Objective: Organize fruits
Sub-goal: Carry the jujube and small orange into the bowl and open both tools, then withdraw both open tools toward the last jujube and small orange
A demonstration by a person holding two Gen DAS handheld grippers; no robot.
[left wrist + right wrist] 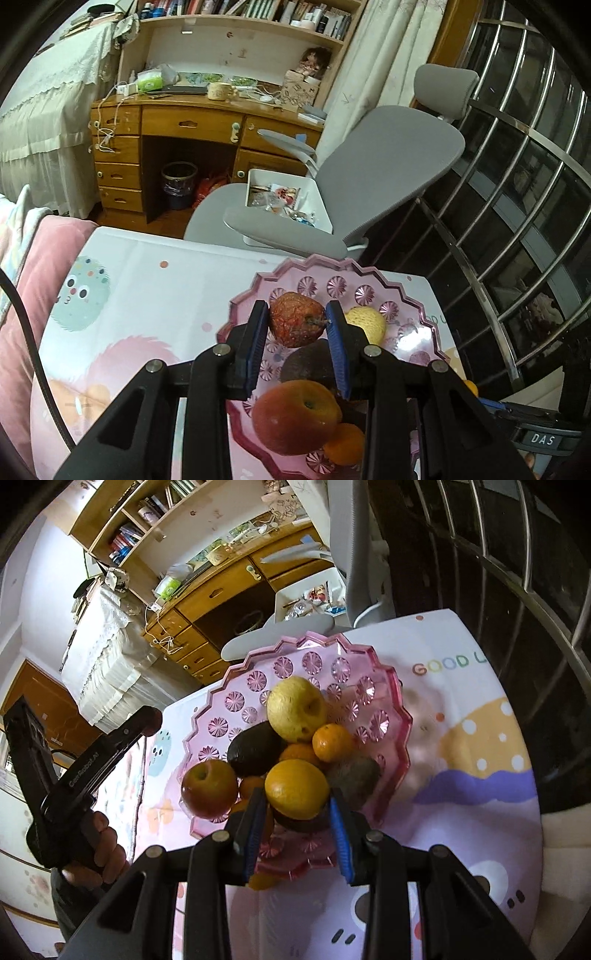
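My left gripper (297, 325) has its jaws clamped on a wrinkled red fruit (295, 320), held above the pink bowl (402, 291). My right gripper (298, 805) has its jaws clamped on an orange (296, 788) over the same bowl, which sits on the desk (461, 812) with a yellow apple (295, 713), a red apple (209, 783) and an avocado (253, 748).

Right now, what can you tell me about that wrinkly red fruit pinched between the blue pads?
The wrinkled red fruit looks like a shrivelled apple: dull red-orange skin, creased and cracked, with a dark dried stem pointing sideways toward the right pad. The left gripper is shut on it, one blue pad on each flank. It is held above the pink scalloped fruit bowl, apparently clear of the fruit lying there.
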